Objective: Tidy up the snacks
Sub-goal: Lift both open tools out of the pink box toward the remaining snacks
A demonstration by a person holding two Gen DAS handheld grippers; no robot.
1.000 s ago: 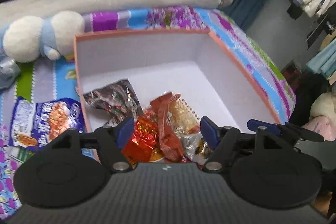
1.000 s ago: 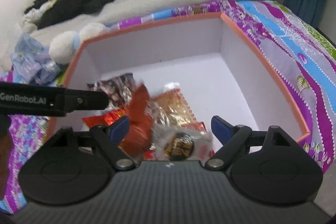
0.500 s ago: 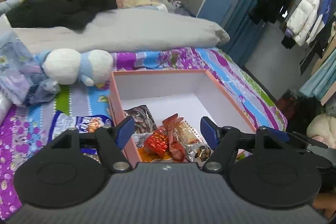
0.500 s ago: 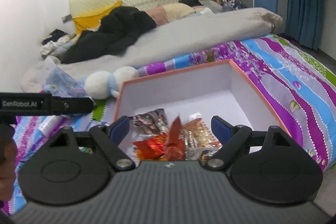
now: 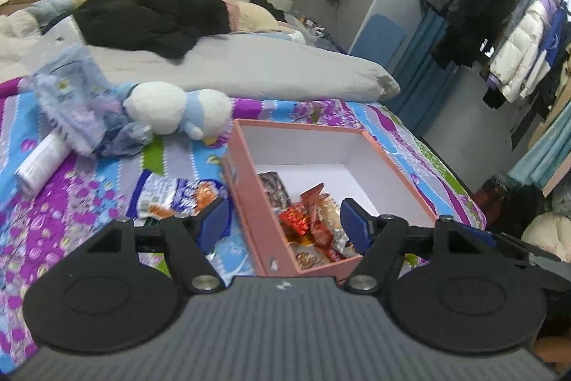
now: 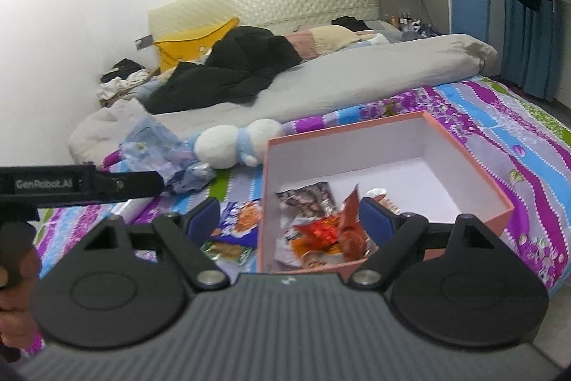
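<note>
Two grippers held above the bed, left gripper (image 5: 283,222) and right gripper (image 6: 289,220) both spread apart and empty, snacks (image 6: 323,231) heaped in the near corner of a pink box (image 5: 249,188), one packet (image 5: 175,199) left on the bedspread (image 5: 71,199) beside it, plush toy (image 5: 175,111) set behind.

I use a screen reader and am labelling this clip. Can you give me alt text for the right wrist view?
The open right gripper hangs empty above a pink box on a patterned bedspread, snack packets piled in its near corner. A blue snack bag lies outside, beside its left wall; a white plush toy lies beyond.
</note>
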